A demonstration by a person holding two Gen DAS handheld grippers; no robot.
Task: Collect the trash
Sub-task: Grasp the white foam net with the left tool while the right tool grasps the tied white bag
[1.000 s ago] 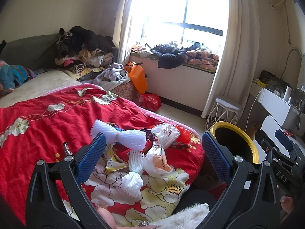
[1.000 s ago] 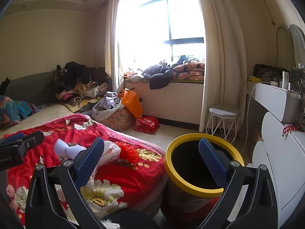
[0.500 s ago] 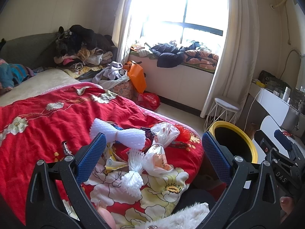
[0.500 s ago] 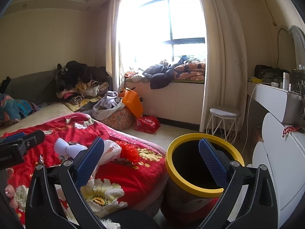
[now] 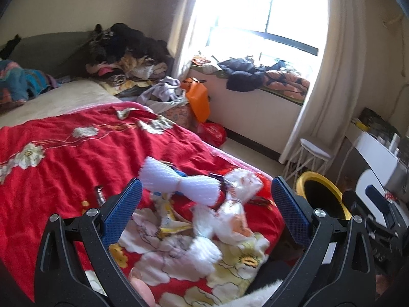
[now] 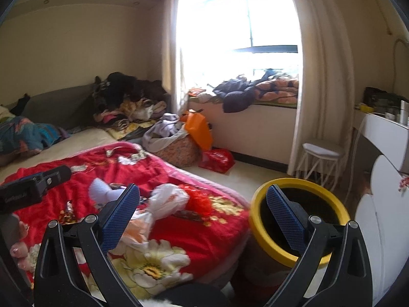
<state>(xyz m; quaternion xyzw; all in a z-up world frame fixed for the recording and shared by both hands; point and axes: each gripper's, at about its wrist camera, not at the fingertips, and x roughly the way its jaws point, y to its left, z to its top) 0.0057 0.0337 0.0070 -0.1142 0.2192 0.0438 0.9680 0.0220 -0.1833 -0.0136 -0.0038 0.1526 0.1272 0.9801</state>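
Note:
Trash lies on the red floral blanket [image 5: 76,158] near the bed's foot: a white foam net sleeve [image 5: 181,183], a knotted white plastic bag [image 5: 235,207], a yellow wrapper [image 5: 168,220] and another white foam piece [image 5: 202,238]. My left gripper [image 5: 204,207] hangs open just above and in front of this pile, holding nothing. The yellow-rimmed bin [image 6: 299,220] stands on the floor beside the bed. My right gripper [image 6: 204,209] is open and empty, its right finger over the bin, its left over the white bag [image 6: 166,202]. A red crumpled bag [image 6: 198,200] lies behind.
A white stool [image 6: 322,153] stands by the curtain, a white dresser [image 6: 383,204] to the right of the bin. Orange and red bags [image 6: 217,157] sit on the floor under the window ledge. Clothes are piled at the bed's far side [image 5: 122,51].
Both views have shifted and blurred: the left gripper swung a little left and tilted, and the right gripper turned left, bringing more of the bed and trash into its view. Both stay open.

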